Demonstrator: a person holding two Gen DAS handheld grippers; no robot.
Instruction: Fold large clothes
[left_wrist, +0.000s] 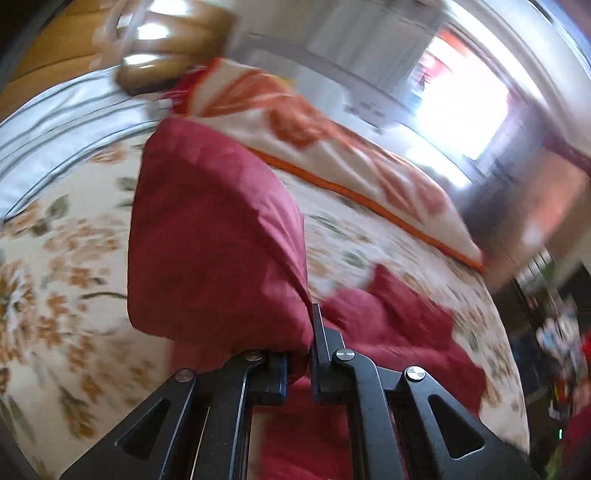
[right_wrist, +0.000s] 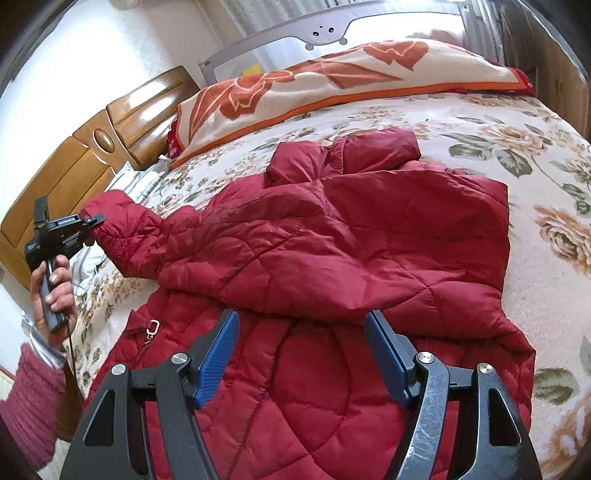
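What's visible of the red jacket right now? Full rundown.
The red jacket is a quilted, slightly shiny puffer, spread over the floral bedspread. One sleeve lies folded across the body; its collar or hood bunches at the far end, towards the orange blanket. A small metal zip pull shows near its left edge. The other sleeve's cuff is pinched in the shut left gripper and lifted off the bed. The right gripper hovers open above the near part.

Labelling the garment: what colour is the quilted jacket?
Dark red, clearest in the right wrist view: quilted jacket.
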